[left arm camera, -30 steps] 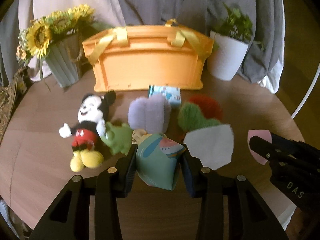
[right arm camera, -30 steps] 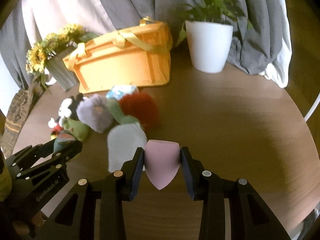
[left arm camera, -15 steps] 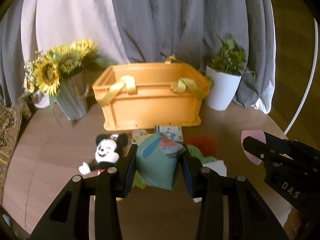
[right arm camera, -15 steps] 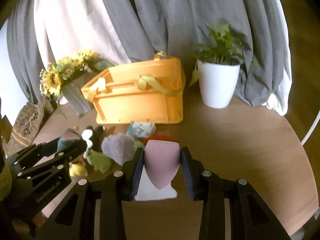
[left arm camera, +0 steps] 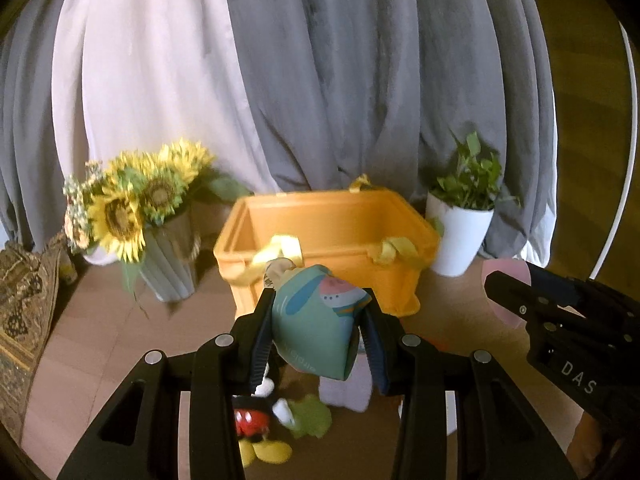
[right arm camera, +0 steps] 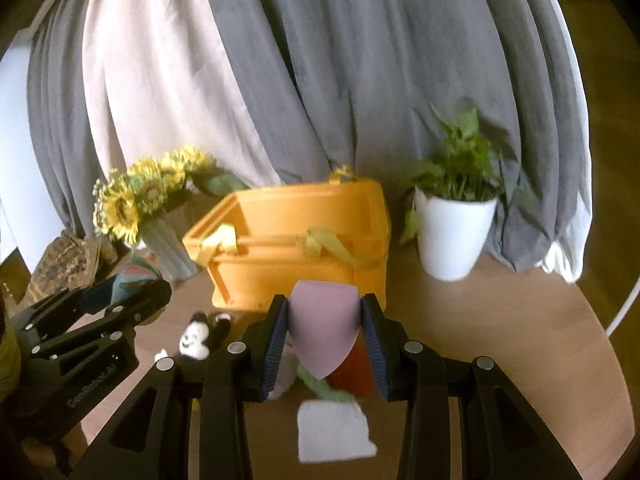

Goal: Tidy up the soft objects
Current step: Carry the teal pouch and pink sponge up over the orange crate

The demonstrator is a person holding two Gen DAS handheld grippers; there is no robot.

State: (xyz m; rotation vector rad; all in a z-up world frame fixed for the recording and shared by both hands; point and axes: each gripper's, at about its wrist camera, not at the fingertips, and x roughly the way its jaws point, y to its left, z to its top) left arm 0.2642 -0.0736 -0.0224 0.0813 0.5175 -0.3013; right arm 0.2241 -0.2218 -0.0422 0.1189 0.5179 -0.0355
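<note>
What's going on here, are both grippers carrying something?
Yes. The left gripper is shut on a teal printed soft pouch, the right gripper on a pink wedge sponge. Both are held above the table, facing the open orange basket. A mouse plush and other soft pieces lie on the table.

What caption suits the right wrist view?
Right gripper carries a pink sponge toward an orange basket.
</note>
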